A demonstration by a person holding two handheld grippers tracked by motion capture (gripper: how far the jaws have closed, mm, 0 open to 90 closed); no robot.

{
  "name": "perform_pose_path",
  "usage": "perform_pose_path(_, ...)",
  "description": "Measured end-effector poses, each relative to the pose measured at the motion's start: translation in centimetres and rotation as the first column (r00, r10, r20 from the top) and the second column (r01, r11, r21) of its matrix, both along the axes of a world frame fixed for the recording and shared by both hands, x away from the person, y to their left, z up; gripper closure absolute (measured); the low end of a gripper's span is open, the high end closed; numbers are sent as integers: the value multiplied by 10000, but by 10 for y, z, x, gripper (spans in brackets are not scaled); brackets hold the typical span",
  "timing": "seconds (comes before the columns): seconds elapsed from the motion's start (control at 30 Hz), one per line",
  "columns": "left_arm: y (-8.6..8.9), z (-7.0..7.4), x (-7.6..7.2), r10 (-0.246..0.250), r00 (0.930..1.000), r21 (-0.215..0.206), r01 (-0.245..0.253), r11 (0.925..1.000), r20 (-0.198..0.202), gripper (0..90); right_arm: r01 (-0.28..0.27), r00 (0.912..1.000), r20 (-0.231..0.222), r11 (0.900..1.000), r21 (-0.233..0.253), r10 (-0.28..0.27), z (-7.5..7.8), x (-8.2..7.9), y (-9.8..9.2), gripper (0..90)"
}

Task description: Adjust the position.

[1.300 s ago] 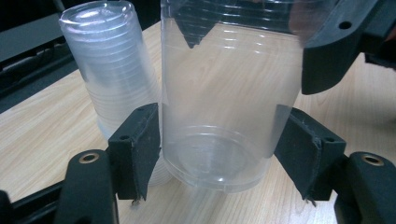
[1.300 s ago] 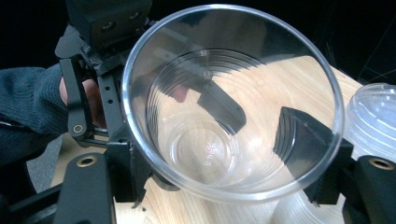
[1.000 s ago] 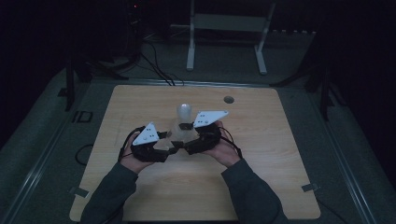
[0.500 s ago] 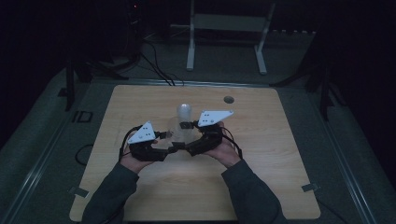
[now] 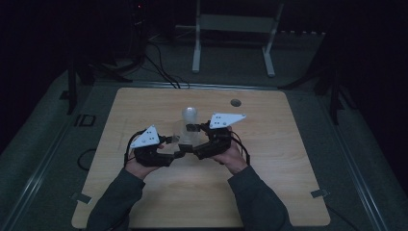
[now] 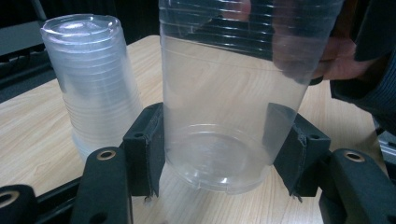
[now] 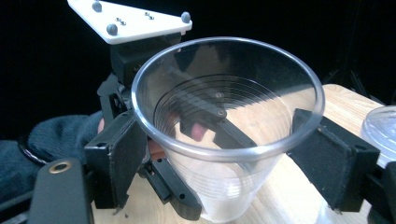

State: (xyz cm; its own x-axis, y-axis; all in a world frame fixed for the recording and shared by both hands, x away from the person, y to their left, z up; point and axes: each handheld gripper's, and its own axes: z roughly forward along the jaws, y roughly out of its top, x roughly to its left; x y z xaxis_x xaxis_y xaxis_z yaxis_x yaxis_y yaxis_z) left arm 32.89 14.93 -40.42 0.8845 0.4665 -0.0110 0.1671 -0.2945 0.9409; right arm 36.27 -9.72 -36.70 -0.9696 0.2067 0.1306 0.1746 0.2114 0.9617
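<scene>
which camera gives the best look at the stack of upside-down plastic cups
The left gripper view: the stack of upside-down cups stands whole and close on the table, left of the single clear cup. The high view shows it small and dim. The right gripper view catches just a rim at the right edge.

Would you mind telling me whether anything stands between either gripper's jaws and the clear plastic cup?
Nothing visible does: the clear plastic cup sits directly between the jaws of both grippers. The inverted cup stack stands apart, off to one side.

Dim high view, dark surroundings; close views brighter, sharp.
</scene>
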Motion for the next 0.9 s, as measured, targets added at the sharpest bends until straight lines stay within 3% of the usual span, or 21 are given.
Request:
perform_pose_path(0.33,2,-2,1,-210,9994,-680,192,9975,-259,409,-72,9996,-252,9978,658,89,-1,2,-2,187)
perform_pose_path(0.7,-1,-6,4,-576,9969,-1158,511,9920,-535,409,-131,9997,-204,9973,722,146,0,1,0,187)
perform_pose_path(0.9,-2,-10,5,-976,9925,-1721,837,9815,-739,409,-210,9994,-263,9948,997,237,1,2,1,190)
